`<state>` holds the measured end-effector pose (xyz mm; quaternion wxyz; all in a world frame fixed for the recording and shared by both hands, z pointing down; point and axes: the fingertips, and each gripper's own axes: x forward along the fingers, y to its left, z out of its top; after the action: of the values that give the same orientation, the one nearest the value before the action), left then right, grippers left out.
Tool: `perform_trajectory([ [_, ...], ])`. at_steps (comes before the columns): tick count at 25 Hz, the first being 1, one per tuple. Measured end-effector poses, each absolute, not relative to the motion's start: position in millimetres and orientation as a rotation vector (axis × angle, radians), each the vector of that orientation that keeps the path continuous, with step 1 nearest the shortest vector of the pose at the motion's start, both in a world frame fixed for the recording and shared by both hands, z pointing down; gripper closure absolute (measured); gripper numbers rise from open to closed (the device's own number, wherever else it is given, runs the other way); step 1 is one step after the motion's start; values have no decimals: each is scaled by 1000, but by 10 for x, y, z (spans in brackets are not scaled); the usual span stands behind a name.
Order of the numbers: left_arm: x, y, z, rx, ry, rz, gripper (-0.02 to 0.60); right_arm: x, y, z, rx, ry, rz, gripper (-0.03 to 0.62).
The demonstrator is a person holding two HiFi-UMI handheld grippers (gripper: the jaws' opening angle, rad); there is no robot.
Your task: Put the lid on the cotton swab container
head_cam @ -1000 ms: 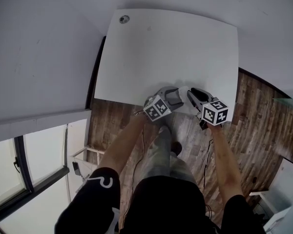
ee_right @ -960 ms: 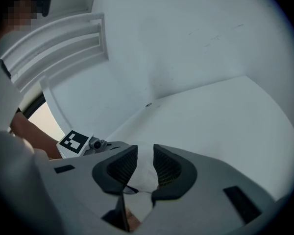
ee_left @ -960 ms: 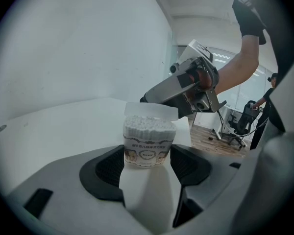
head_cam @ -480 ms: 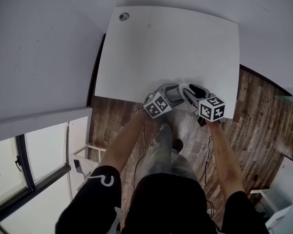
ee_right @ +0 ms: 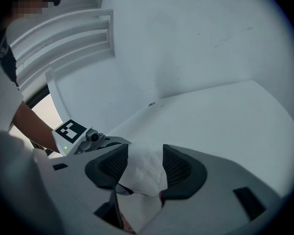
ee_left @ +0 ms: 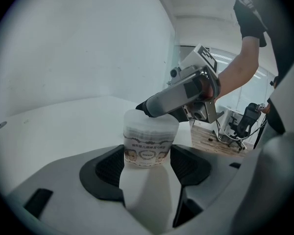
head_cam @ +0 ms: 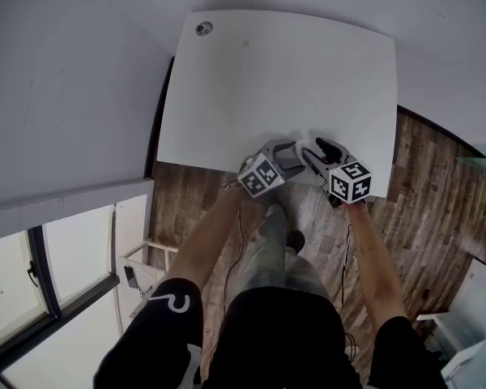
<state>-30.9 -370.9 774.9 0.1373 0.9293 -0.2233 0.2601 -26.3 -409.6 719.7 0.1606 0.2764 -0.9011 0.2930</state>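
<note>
The cotton swab container [ee_left: 151, 143] is a clear round tub with a printed label, standing at the near edge of the white table [head_cam: 283, 79]. Its whitish lid [ee_left: 152, 119] sits on top. My left gripper [ee_left: 148, 156] is shut on the tub's lower sides. In the head view the left gripper [head_cam: 290, 154] and the right gripper [head_cam: 314, 151] meet there and hide the tub. My right gripper [ee_right: 144, 163] reaches in from the far side at lid height. Its jaws have just been opening and now stand open, with the lid [ee_right: 146, 173] between the pads.
A small round fitting [head_cam: 205, 28] sits in the table's far left corner. Brown wooden floor [head_cam: 421, 201] lies to the right and below the table's near edge. White walls close in on the left and behind. The person's legs stand close to the near edge.
The right gripper has shifted slightly left, closer to the left gripper. The left gripper has stayed where it was.
</note>
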Motion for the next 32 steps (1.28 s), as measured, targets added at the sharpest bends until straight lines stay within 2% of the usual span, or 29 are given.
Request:
perform_trajectory([
  [15, -363, -3720, 7781, 2584, -659, 763, 272, -261, -4107, 7236, 814, -2531, 972, 338],
  [32, -486, -3615, 7111, 2560, -800, 694, 282, -115, -4012, 6931, 849, -2484, 937, 347],
])
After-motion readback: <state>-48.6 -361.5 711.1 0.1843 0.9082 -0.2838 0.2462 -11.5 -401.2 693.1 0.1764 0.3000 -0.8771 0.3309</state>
